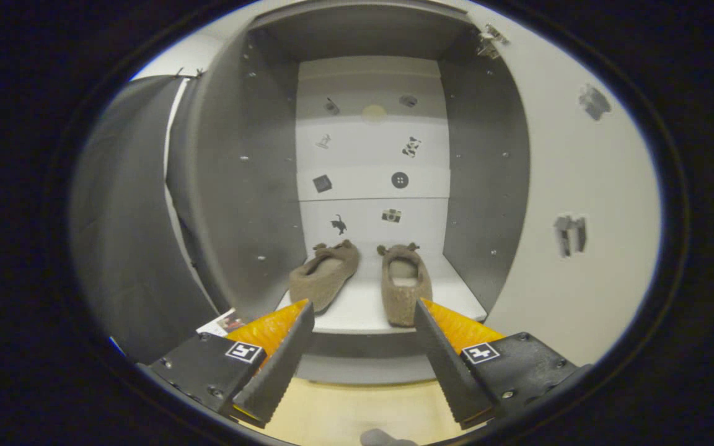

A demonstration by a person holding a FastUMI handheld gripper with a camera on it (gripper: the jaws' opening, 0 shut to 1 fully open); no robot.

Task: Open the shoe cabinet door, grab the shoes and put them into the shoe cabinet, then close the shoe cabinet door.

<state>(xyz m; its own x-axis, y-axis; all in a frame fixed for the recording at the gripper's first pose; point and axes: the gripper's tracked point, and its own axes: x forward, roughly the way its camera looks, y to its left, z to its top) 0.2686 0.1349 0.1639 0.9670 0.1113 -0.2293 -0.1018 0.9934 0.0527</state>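
Tongs [363,310] sit at the bottom middle of the frame, wide open and holding nothing. Just past their tips, two fuzzy brown shoes rest side by side on the white shelf [363,310] inside the shoe cabinet [239,186]. The left shoe [325,274] leans to one side. The right shoe [404,282] sits straight. The cabinet door [568,186] stands open on the right side of the frame.
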